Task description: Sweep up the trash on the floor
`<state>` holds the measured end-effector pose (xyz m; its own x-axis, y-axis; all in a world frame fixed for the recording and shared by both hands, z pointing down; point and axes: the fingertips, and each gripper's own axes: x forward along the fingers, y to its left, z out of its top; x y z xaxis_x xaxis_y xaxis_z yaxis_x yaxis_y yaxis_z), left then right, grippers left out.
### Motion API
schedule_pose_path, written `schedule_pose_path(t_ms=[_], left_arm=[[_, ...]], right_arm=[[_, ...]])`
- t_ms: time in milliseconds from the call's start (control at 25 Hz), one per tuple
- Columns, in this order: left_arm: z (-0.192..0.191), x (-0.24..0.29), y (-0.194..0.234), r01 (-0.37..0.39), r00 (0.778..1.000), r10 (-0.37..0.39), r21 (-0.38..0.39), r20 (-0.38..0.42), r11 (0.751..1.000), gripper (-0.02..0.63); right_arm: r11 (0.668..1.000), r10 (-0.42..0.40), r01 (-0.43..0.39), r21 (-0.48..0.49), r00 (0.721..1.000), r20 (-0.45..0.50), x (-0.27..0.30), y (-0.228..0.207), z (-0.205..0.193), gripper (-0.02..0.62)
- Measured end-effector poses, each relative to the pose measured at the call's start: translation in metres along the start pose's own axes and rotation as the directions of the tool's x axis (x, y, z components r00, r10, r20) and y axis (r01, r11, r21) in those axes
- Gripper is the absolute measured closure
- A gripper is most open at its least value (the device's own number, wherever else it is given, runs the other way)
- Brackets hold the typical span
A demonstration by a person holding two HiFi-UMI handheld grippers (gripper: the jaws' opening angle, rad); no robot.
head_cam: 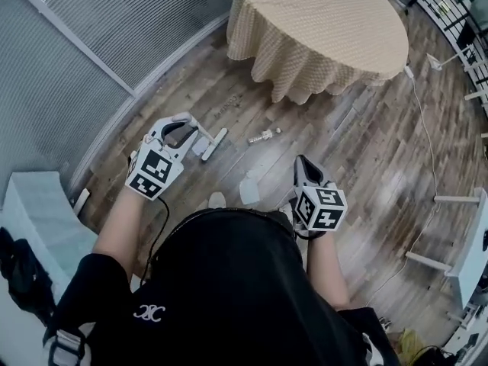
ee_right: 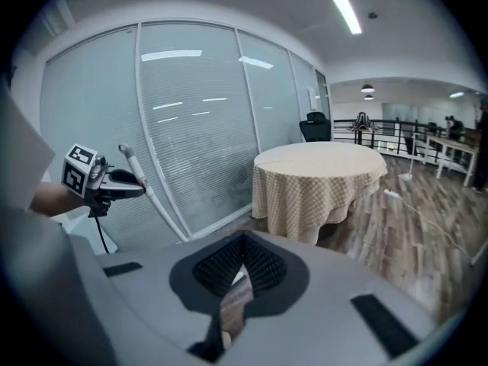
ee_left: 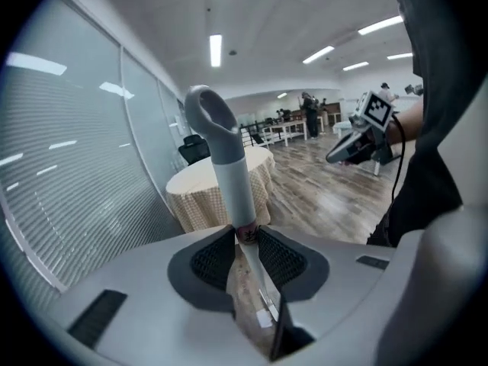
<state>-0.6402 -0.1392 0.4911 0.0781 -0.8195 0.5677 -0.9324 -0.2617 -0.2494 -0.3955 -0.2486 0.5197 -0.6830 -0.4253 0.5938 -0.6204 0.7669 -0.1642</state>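
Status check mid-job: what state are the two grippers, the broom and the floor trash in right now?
left gripper: shut on the broom's handle.
right gripper: shut, nothing between its jaws.
broom: held tilted, head down at the floor.
paper scraps: loose on the floor, not swept up.
small litter piece: loose on the floor, nearer the table.
table: draped in a checked cloth.

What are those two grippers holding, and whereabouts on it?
The left gripper clamps a broom at the top of its pole, just under the grey looped grip. The right gripper is shut on nothing.
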Motion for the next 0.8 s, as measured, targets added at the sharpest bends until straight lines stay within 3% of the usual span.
schedule_pose_path(t_ms=[120,280,400,520,800], left_arm=[[-0.028,0.009,0.013,0.032,0.998,-0.028,0.094,-0.05,0.995,0.512],[-0.069,0.038,0.026,0.066,0.994,-0.055,0.124,-0.095,0.99,0.512],[-0.092,0.058,0.027,0.095,0.991,-0.088,0.059,-0.104,0.994,0.515],[-0.09,0.067,0.024,0.088,0.993,-0.09,-0.035,-0.074,0.996,0.517],[-0.066,0.064,-0.025,0.188,0.981,-0.19,-0.033,-0.042,0.982,0.517]], right_arm=[[0.997,-0.063,0.064,0.037,0.998,-0.021,-0.011,0.006,-0.01,0.581],[0.991,-0.132,0.134,0.027,0.989,-0.067,-0.025,0.007,-0.02,0.581],[0.986,-0.165,0.168,0.026,0.982,-0.087,-0.033,0.006,-0.023,0.581],[0.983,-0.18,0.183,0.023,0.979,-0.091,-0.039,0.007,-0.025,0.581],[0.987,-0.159,0.161,0.015,0.981,-0.108,-0.042,0.012,-0.04,0.581]])
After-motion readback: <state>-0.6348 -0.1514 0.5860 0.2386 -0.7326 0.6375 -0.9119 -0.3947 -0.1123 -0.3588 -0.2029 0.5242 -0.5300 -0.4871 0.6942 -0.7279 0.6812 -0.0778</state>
